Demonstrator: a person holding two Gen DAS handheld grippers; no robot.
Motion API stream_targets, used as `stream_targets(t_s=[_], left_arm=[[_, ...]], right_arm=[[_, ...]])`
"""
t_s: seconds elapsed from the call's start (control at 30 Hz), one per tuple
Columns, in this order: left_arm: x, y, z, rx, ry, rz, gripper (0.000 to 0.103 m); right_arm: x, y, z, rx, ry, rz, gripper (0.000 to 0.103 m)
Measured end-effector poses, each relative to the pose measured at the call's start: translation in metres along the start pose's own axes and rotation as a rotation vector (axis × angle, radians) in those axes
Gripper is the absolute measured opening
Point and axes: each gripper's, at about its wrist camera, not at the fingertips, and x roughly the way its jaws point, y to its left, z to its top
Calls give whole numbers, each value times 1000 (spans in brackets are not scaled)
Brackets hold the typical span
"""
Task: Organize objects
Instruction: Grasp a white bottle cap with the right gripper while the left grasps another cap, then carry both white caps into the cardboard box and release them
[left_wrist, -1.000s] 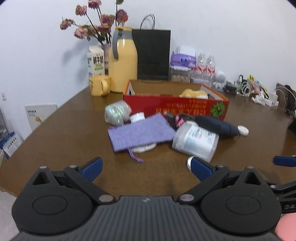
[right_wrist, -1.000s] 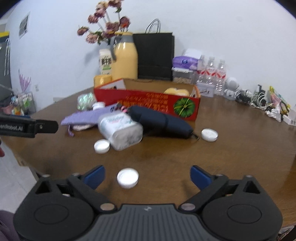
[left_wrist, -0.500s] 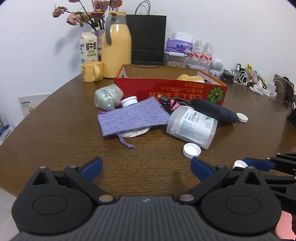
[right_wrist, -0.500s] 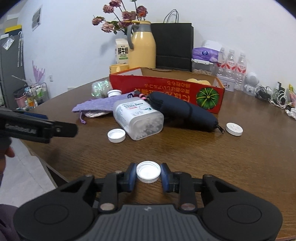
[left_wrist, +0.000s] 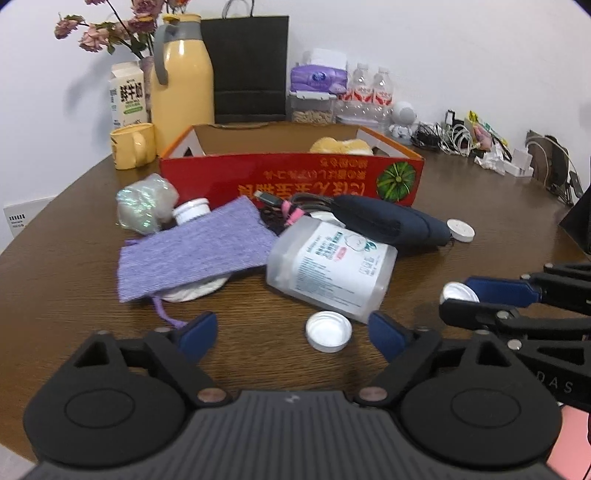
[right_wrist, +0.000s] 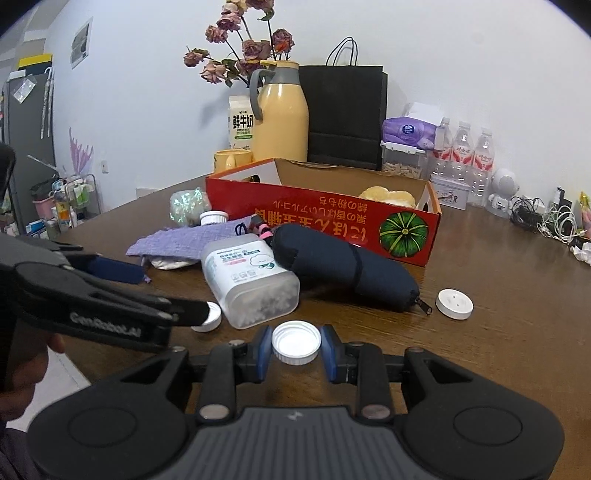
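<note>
Right gripper (right_wrist: 296, 349) is now clamping 1 white cap (right_wrist: 296, 347); left gripper (left_wrist: 291, 330), jaws apart but just been closing, is straddling another cap (left_wrist: 328, 331), so both caps look box-bound.

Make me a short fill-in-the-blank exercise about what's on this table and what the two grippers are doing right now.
1. The right gripper is shut on a white ____.
2. The left gripper has just been closing, and between its fingers a second white cap lies on the ____.
3. The clear plastic bottle is lying on its ____.
4. The purple pouch lies in front of the ____ cardboard box.

Missing words: cap; table; side; red
</note>
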Motion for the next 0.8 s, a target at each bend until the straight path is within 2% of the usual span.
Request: stream_targets(t_s=[0.13,0.33,0.43,0.8], left_arm=[[8,-4,-2,3,24,-19,68],[13,-6,-3,19,27,-47,29],[11,-6,-3,17,24,-90,29],[1,0,3,16,-10,-78,29]], right_arm=[[6,-3,2,0,0,14,27],[11,-3,1,6,6,35,27],[12,-3,0,7,8,39,27],[10,-3,4,3,-3,35,27]])
